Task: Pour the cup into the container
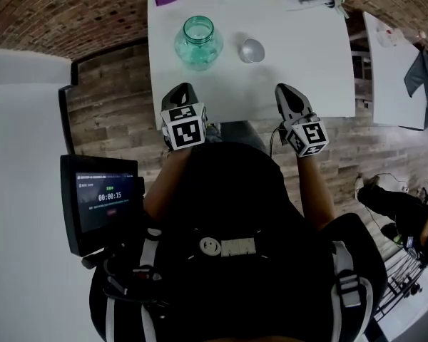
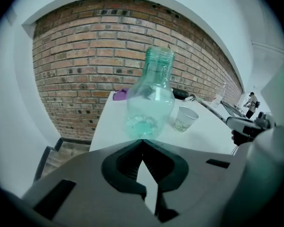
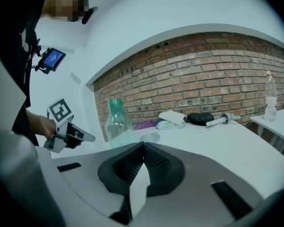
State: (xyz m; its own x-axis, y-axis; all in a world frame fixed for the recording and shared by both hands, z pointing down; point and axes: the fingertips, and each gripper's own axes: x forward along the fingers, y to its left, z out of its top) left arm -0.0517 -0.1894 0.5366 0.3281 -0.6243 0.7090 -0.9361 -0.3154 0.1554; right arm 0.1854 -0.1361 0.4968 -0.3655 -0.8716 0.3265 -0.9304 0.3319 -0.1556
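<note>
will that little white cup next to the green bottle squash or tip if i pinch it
The small white tapered cup looks thin-walled, so a firm pinch would probably dent it. It seems light, with little fill showing, so a nudge could slide it across the smooth white table. Its base is narrower than its rim, so a high push may tip it.

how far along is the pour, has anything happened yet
Nothing looks done: the small pale cup stands upright on the white table, apart from the translucent green bottle-shaped container. In hand: nothing; the left tool and right tool sit at the table's near edge, jaws together and empty. Still to do: grasp the cup, lift it, tip it into the container's open mouth.
</note>
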